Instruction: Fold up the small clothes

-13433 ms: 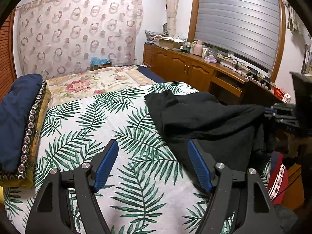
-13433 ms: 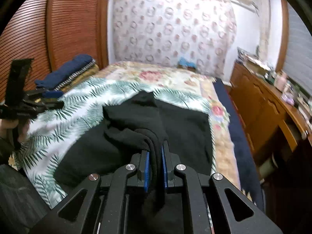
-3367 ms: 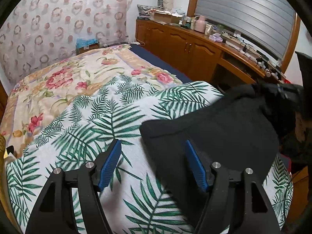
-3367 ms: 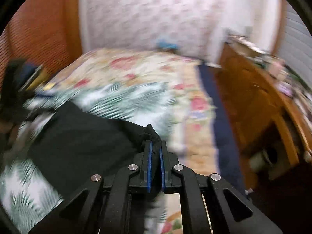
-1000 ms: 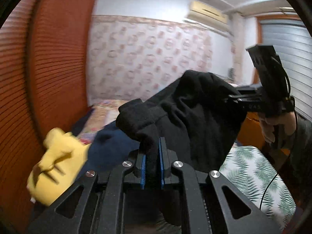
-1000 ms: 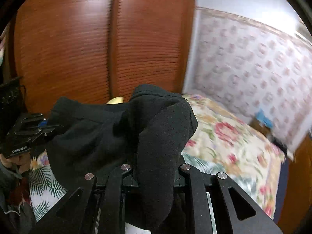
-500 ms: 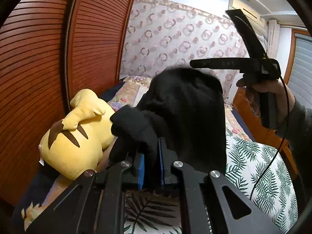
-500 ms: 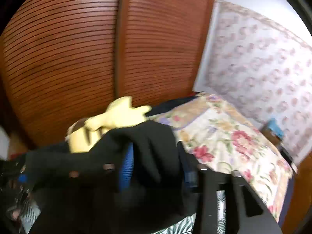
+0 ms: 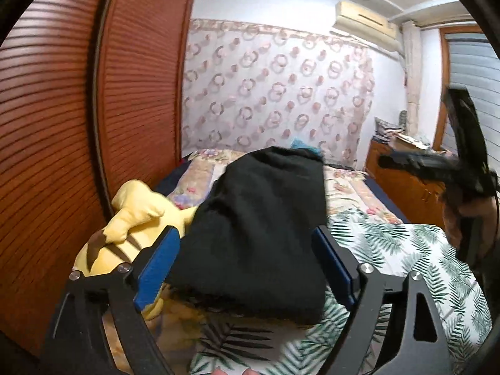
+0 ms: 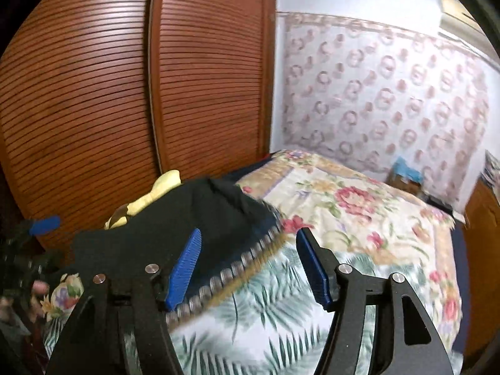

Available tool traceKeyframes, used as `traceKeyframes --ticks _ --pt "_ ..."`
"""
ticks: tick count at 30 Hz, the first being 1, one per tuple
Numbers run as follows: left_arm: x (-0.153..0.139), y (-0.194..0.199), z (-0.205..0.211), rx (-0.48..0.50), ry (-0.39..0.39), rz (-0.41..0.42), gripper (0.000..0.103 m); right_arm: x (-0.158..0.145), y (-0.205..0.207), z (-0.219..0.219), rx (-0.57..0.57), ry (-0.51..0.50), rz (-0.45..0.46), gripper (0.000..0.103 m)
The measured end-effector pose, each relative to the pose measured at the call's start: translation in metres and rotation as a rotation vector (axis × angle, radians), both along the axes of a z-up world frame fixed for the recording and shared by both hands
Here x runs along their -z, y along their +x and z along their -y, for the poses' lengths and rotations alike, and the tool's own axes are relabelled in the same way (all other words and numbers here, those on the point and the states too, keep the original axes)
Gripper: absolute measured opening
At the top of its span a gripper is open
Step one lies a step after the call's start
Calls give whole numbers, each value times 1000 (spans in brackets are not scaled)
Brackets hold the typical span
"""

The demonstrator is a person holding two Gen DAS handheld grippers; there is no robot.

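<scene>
Black garment [image 9: 262,225] between wide left claw [image 9: 247,268] pads, released; right claw [image 10: 250,268] wide, empty. Soft, light, floppy; best pinched at corners.

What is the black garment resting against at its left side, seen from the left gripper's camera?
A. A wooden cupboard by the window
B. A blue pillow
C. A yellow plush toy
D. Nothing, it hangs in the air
C: in the left wrist view the black garment lies partly over the yellow plush toy beside the slatted wooden doors, and the left gripper stands open around it, its jaws just opened, pads not pressing the cloth.
</scene>
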State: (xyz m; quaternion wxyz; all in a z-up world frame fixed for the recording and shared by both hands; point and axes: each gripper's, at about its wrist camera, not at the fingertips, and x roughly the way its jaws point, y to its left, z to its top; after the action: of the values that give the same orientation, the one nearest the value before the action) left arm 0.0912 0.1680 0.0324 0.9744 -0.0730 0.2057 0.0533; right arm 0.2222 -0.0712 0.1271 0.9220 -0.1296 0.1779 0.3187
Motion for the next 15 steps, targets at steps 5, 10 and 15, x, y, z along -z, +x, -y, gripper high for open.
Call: traceKeyframes --ticks 5,10,15 --pt "-9 -1 31 65 16 23 87 17 -47 32 102 37 8 85" --pt "-15 -6 62 113 31 36 87 26 -96 59 228 102 29 85" --pt "-22 -11 90 144 51 36 87 29 -145 70 325 147 55 85"
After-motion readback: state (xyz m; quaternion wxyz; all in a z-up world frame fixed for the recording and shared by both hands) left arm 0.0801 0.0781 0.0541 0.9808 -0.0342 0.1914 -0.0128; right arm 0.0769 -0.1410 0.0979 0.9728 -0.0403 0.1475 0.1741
